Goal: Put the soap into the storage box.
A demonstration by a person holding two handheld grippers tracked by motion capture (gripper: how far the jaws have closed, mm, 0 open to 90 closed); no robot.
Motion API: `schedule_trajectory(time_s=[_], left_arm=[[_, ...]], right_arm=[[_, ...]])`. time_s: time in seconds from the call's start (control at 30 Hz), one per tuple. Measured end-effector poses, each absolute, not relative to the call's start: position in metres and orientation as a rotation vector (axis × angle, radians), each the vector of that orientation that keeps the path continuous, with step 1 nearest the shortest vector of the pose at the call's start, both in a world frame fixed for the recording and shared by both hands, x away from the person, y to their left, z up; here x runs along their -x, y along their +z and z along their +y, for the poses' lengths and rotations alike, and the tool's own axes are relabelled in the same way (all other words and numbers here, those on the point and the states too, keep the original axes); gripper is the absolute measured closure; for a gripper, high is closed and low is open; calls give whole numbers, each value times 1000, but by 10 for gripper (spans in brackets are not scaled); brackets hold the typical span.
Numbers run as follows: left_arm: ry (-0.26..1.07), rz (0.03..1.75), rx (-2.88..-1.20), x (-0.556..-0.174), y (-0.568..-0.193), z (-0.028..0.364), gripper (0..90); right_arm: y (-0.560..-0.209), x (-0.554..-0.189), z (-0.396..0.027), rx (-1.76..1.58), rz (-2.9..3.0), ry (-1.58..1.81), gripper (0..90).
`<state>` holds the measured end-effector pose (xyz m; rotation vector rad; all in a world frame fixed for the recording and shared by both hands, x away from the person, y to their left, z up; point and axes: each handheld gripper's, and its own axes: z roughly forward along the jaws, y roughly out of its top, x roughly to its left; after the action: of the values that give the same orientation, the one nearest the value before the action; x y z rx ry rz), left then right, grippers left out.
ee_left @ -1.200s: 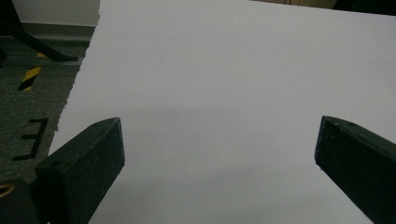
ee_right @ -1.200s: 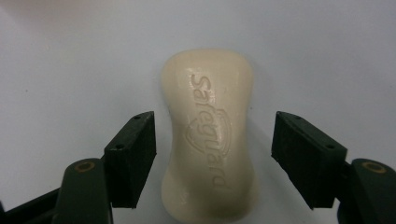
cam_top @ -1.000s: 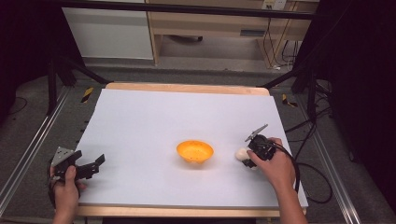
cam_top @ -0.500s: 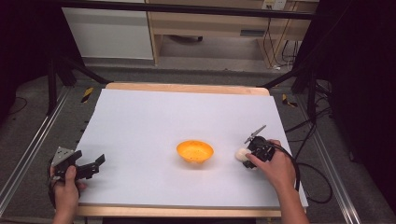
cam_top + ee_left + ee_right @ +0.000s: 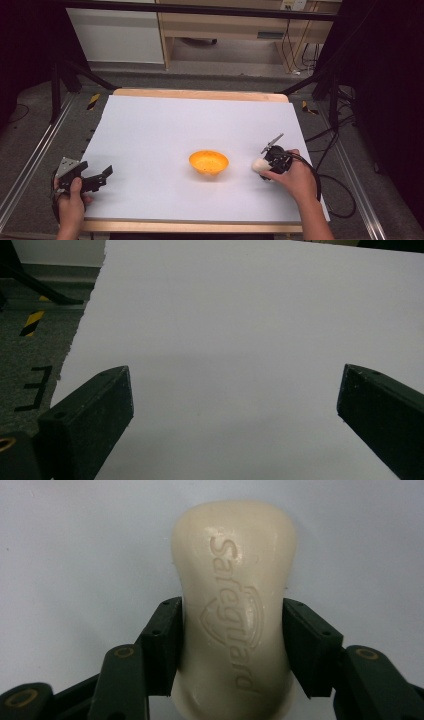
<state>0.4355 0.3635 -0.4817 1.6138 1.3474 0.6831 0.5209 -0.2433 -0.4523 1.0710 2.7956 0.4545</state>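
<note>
Just right of the orange bowl (image 5: 209, 162), your right gripper (image 5: 232, 630) has just closed on the soap bar (image 5: 234, 600) — lift straight before crossing to the bowl; your left gripper (image 5: 235, 400) gapes wide, empty.

The wooden table (image 5: 200, 94) carries a white sheet (image 5: 200, 130). Around the table lies grey carpet floor (image 5: 45, 140), with metal rails (image 5: 30, 165) at both sides. Beyond the table stand a white cabinet (image 5: 115, 37) and wooden shelving (image 5: 225, 27). Cables (image 5: 340, 135) trail right of the table. Surroundings dark.
</note>
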Motion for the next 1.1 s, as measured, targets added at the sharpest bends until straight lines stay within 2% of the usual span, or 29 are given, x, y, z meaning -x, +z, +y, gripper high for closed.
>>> schedule_trajectory(time_s=[0.47, 1.1], left_arm=[[680, 1346, -1610, -435, -482, 364, 12], [684, 1345, -1615, -435, -482, 364, 12]], right_arm=[[-450, -519, -241, -1018, 2785, 494, 497], [-439, -518, -237, -940, 2788, 535, 499]])
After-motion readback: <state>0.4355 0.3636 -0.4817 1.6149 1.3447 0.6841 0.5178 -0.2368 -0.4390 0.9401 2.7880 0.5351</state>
